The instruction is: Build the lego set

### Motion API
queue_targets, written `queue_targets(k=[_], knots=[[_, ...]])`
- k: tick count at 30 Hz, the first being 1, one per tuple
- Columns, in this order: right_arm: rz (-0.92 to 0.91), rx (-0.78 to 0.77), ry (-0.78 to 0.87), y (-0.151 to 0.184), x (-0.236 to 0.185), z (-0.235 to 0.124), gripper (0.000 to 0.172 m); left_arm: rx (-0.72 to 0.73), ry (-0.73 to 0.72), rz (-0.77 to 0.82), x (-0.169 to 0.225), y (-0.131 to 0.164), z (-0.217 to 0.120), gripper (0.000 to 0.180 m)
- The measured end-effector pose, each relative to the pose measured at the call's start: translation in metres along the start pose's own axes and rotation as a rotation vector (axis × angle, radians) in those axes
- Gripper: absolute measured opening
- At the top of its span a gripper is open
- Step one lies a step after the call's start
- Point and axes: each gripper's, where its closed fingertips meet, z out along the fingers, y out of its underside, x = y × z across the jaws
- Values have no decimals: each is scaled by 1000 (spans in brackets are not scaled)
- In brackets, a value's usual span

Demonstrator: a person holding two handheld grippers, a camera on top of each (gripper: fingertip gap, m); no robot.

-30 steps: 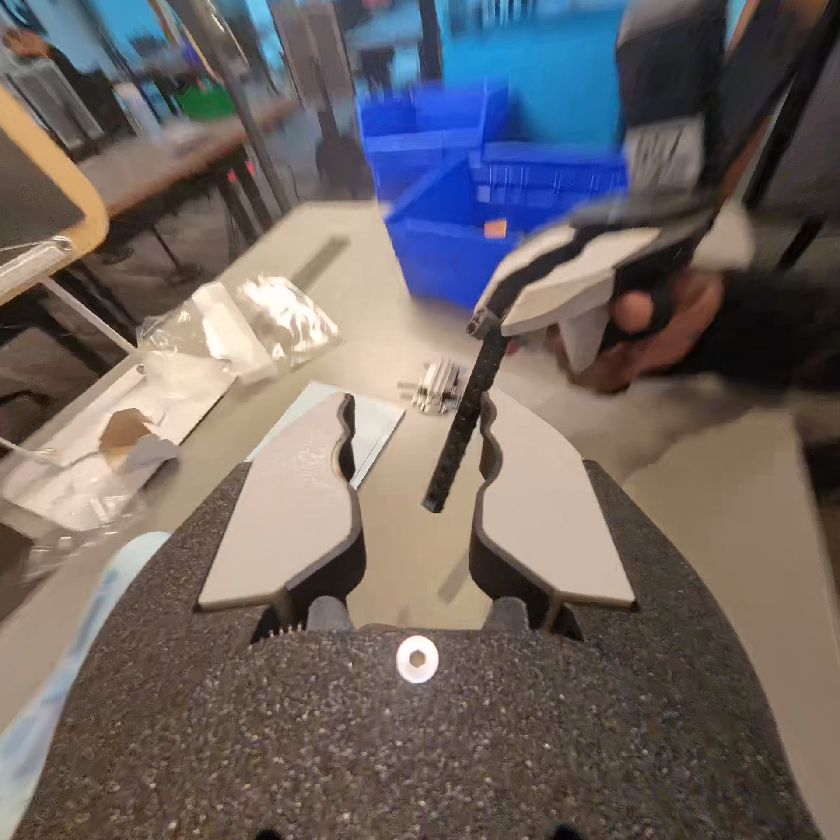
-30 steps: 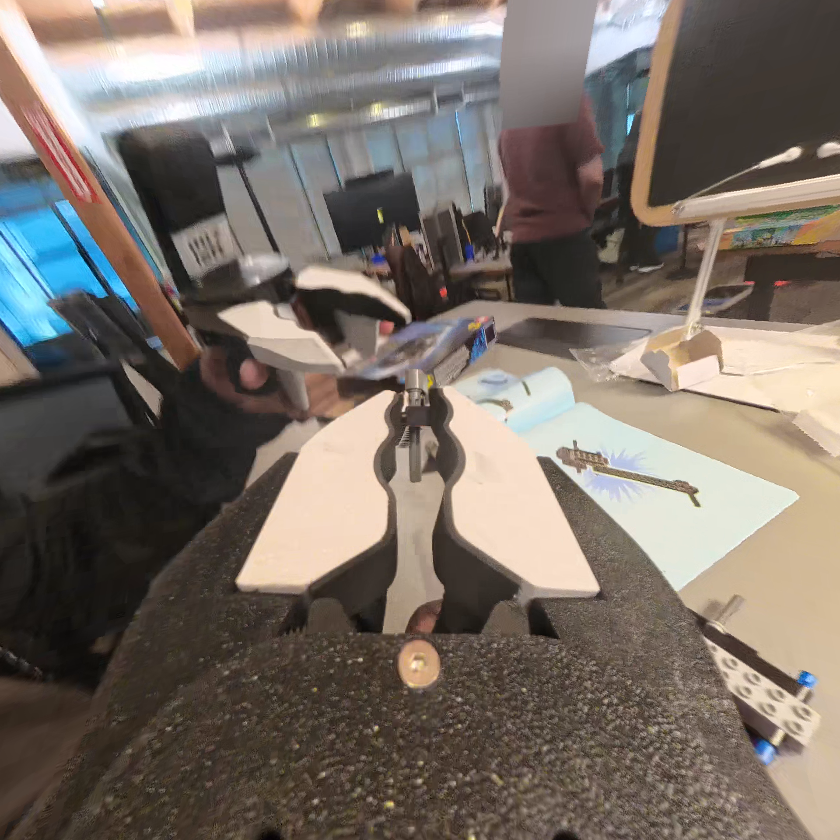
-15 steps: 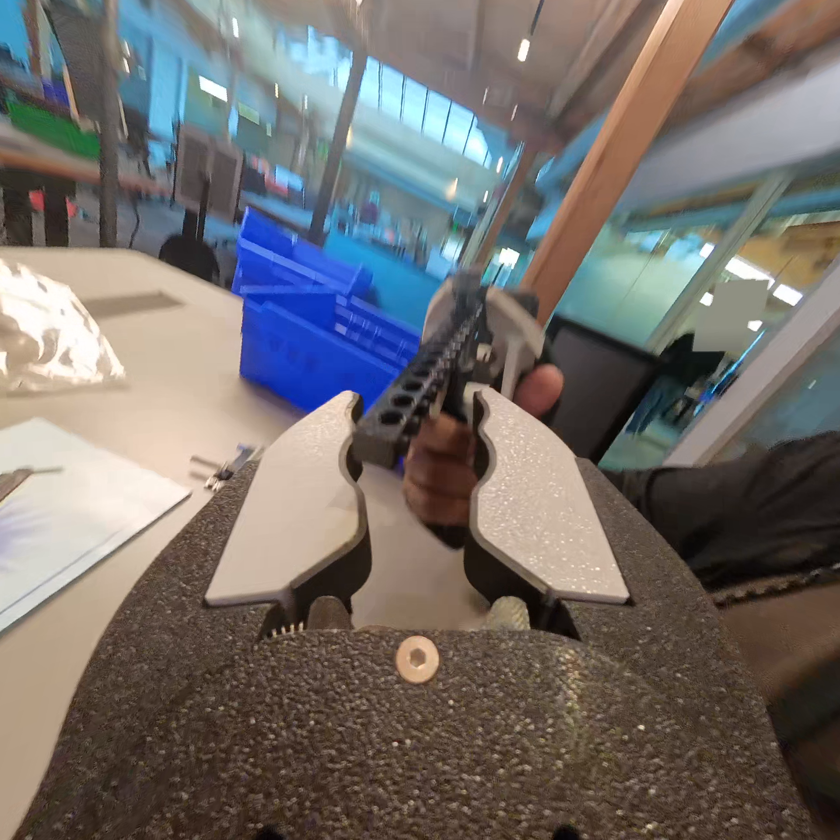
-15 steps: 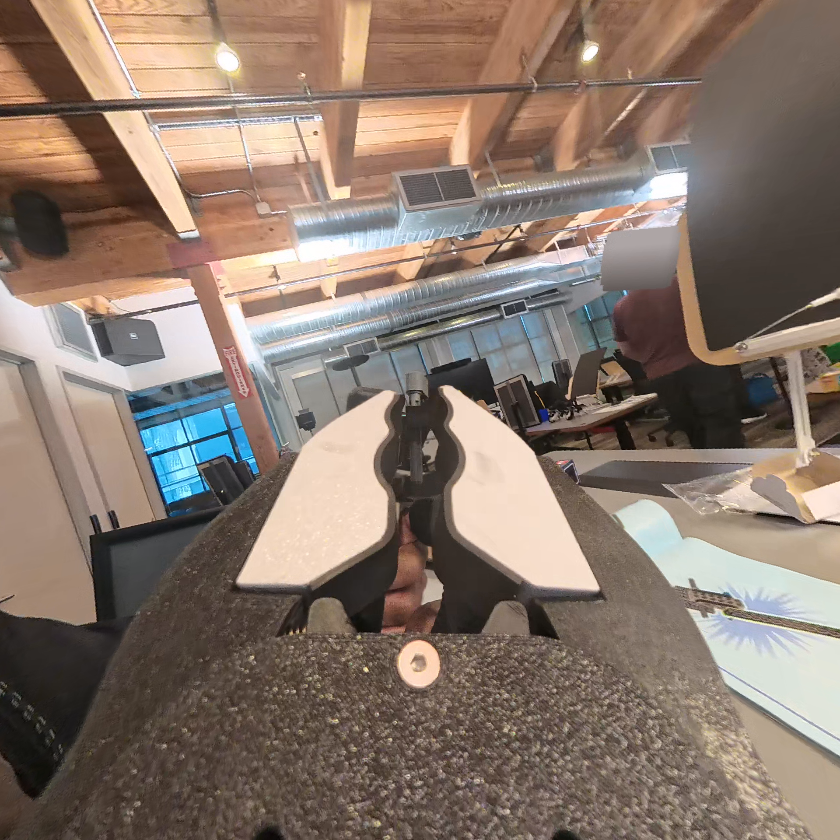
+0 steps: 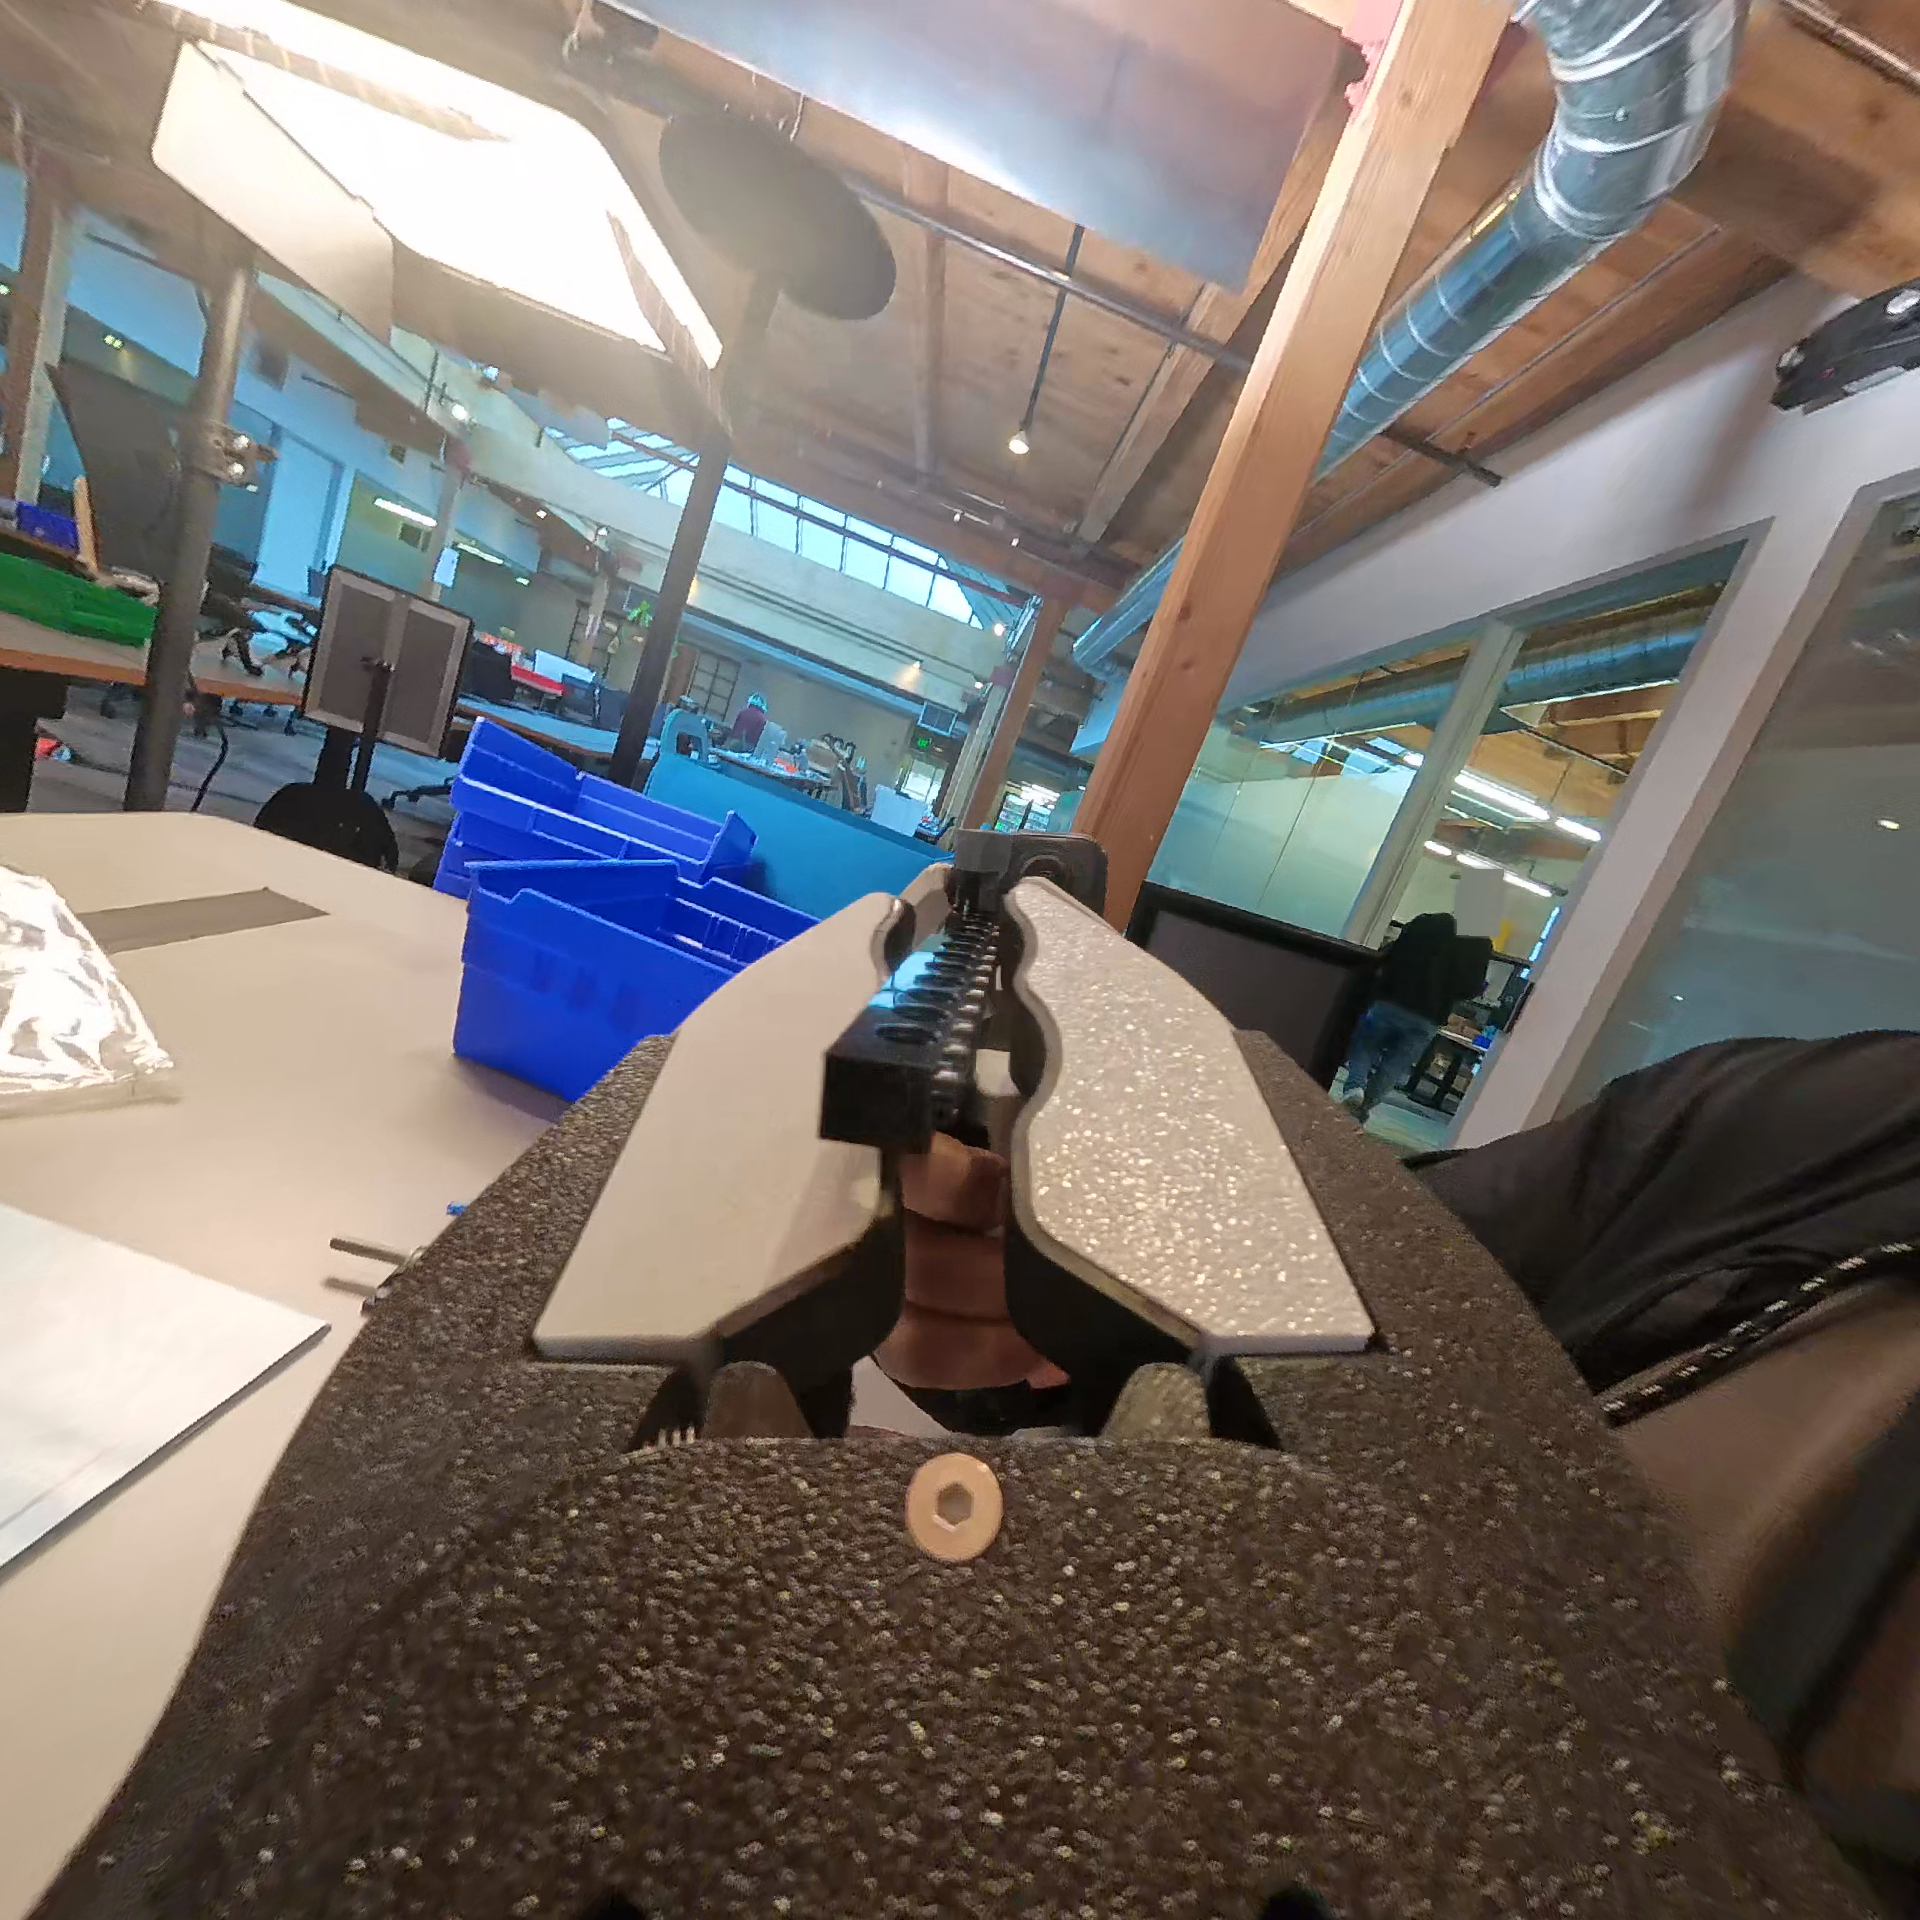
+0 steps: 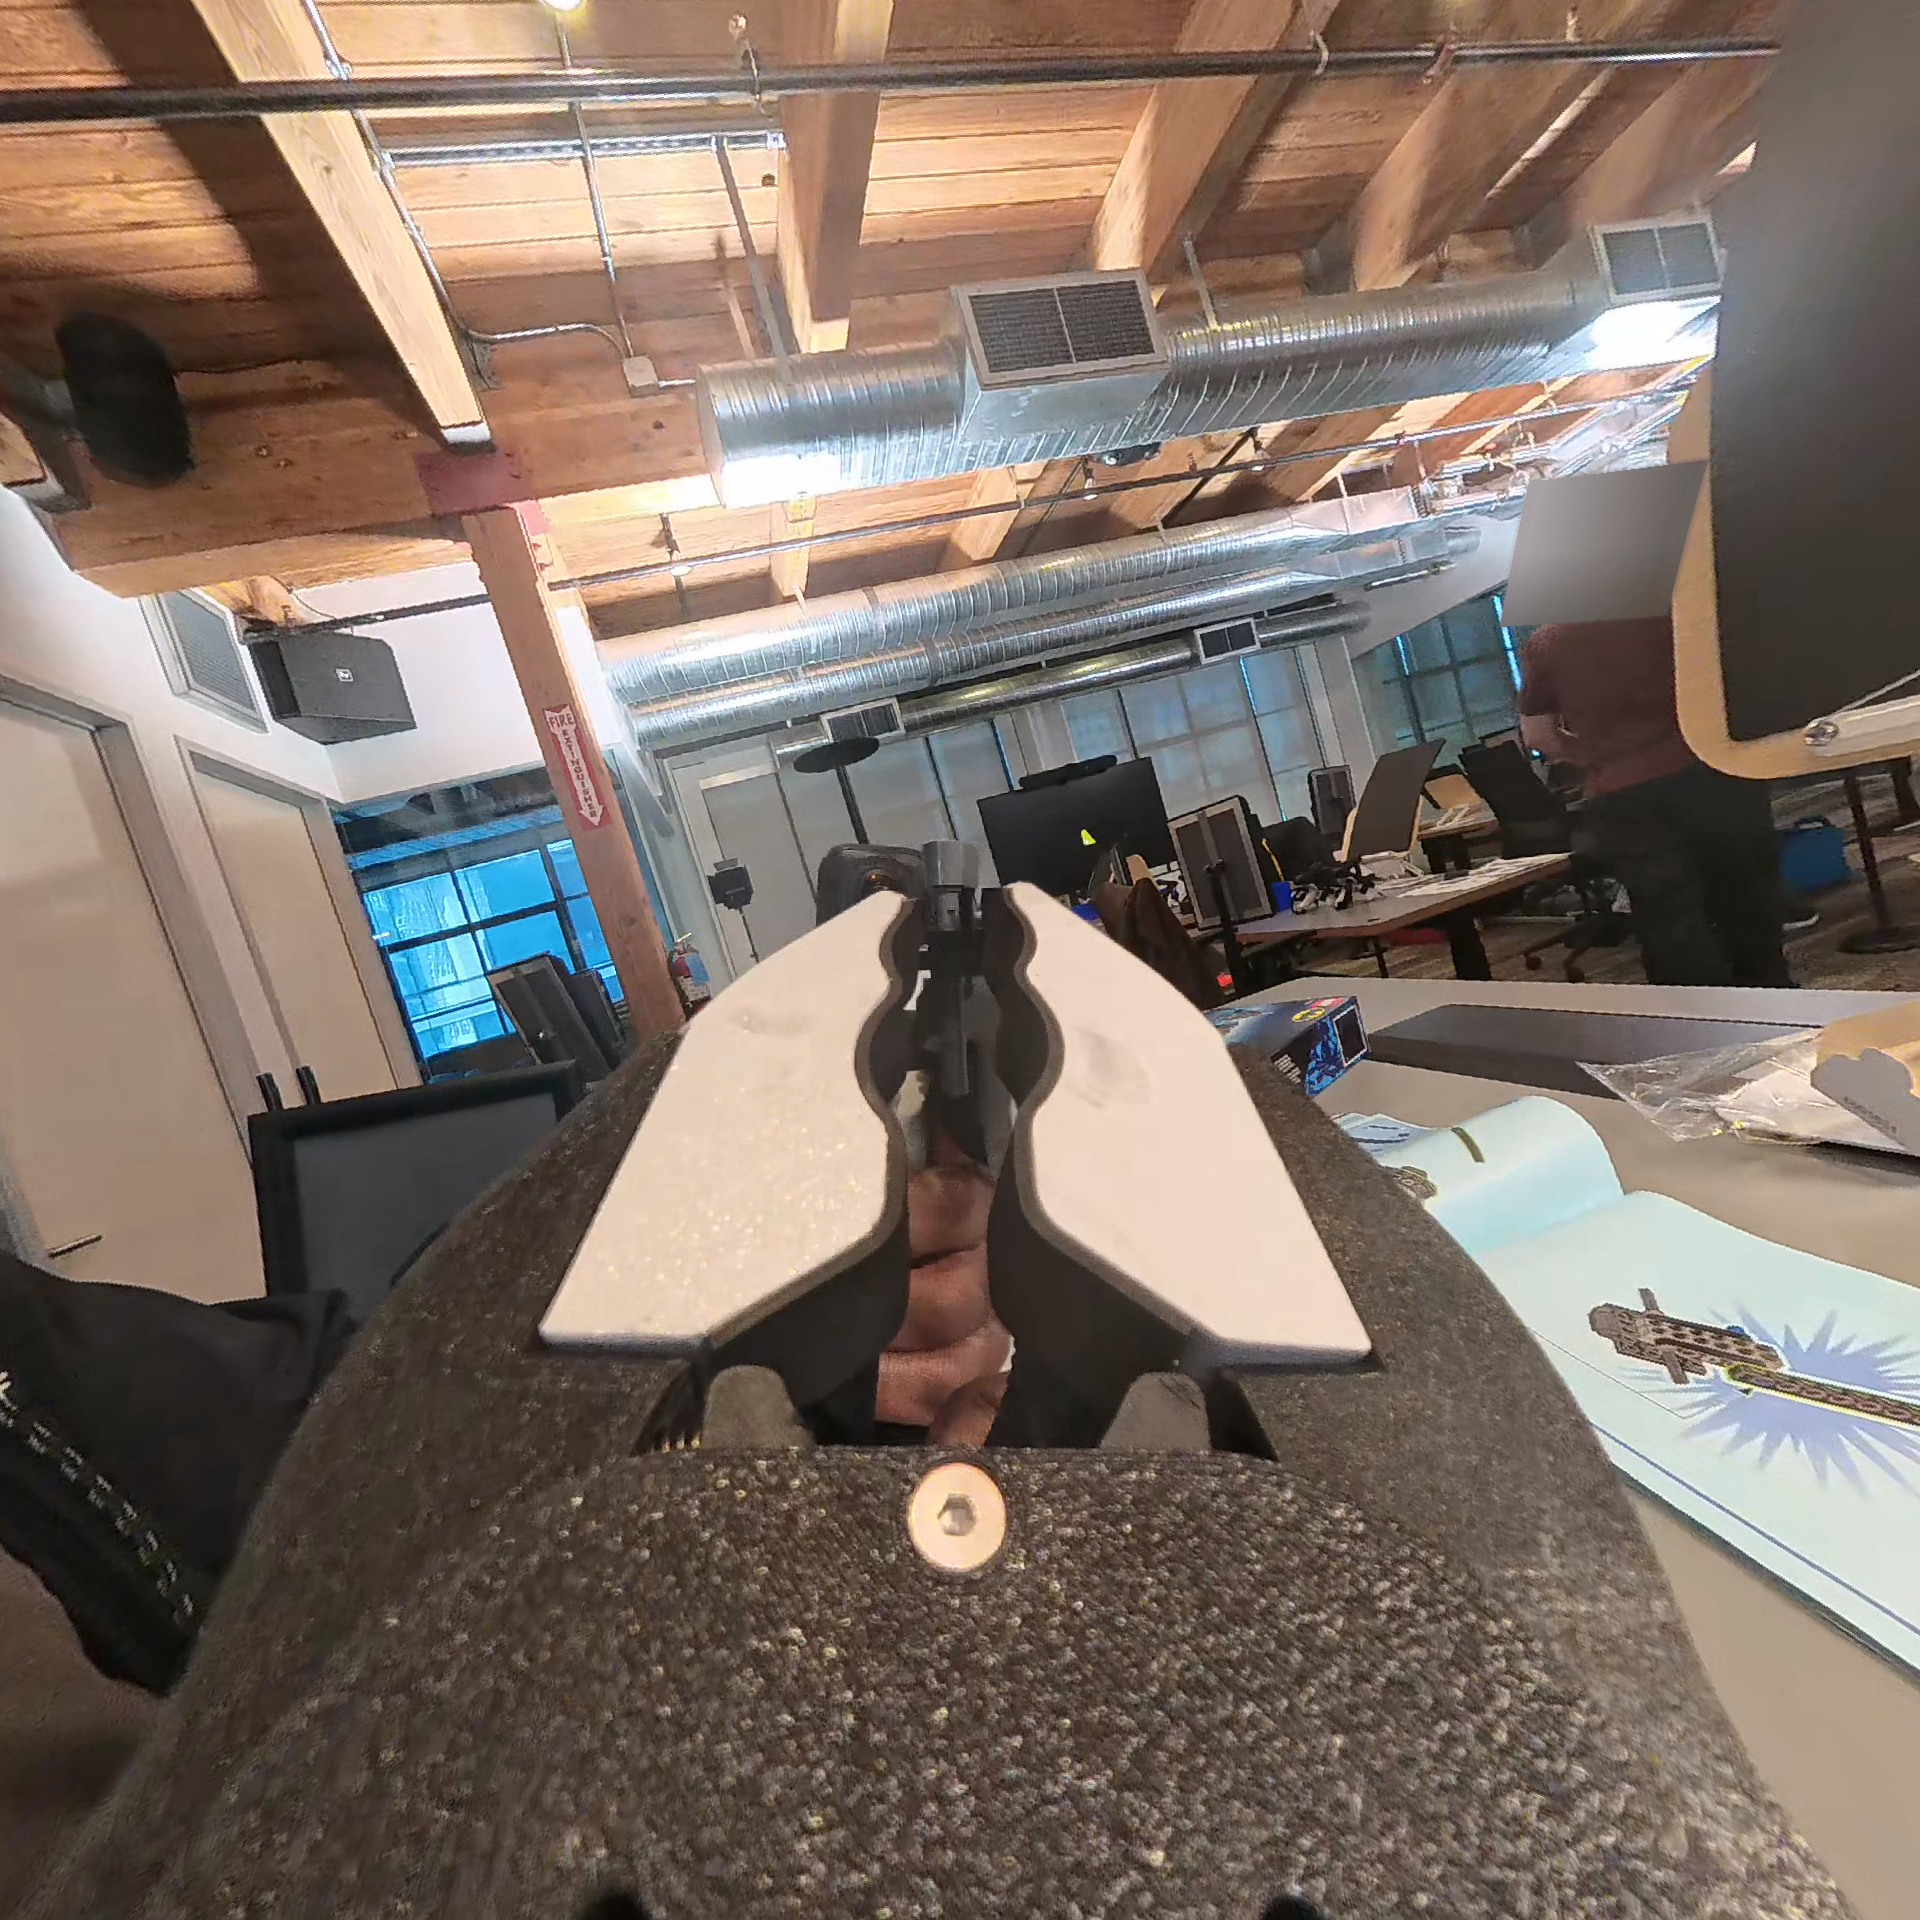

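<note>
In the left wrist view, the left gripper (image 5: 961, 914) is tilted upward, raised above the grey surface (image 5: 260, 1039), so that wooden ceiling beams and a silver duct fill the upper part of the frame. Its two grey fingers (image 5: 1143, 1091) are clamped on a long black plastic beam with a row of round holes (image 5: 914, 1029), which runs lengthwise between them, its square near end sticking back toward the camera. At the far end a small grey connector piece (image 5: 985, 857) sits at the fingertips, with the dark head of the other gripper (image 5: 1055, 868) just behind it. Below the beam, part of a hand (image 5: 951, 1236) shows through the gap between the fingers. On the surface to the left stand stacked blue plastic bins (image 5: 592, 935), with a crinkled clear plastic bag (image 5: 52, 997), a white paper sheet (image 5: 114, 1371) and thin metal pins (image 5: 364, 1268) nearer.

In the right wrist view, the right gripper (image 6: 956, 920) also points upward toward the ceiling. Its fingers (image 6: 1132, 1122) are closed on the dark end of the same assembly (image 6: 951, 997), topped by the grey connector piece (image 6: 951, 868). A hand (image 6: 940, 1320) is visible low between the fingers. To the right, on the surface (image 6: 1714, 1662), lie a light blue instruction booklet (image 6: 1662, 1351), a small dark blue box (image 6: 1299, 1039) and a clear bag (image 6: 1714, 1081).
</note>
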Motion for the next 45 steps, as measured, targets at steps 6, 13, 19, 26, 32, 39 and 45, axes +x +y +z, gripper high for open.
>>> queue_targets(k=[6, 13, 19, 26, 32, 39, 45], knots=[[-21, -51, -32, 2, -3, 0, 14, -22, 26, 82, 7, 0, -3, 12], [-97, -109, -90, -6, -9, -8, 28, -83, 34, 223, 11, -1, -11, 12], [-113, -220, -96, 7, -12, -5, 30, -186, 52, 271, 14, 13, -10, 12], [-89, -225, -123, 7, -14, -6, 0, -231, 84, 243, 18, 19, -9, 12], [-56, -236, -151, 7, -17, -7, 2, -231, 106, 213, 21, 20, -9, 12], [-68, -279, -158, 11, -19, -8, 22, -218, 78, 236, 18, 16, -10, 12], [-60, -287, -144, 11, -17, -8, 9, -234, 76, 244, 18, 19, -9, 12]])
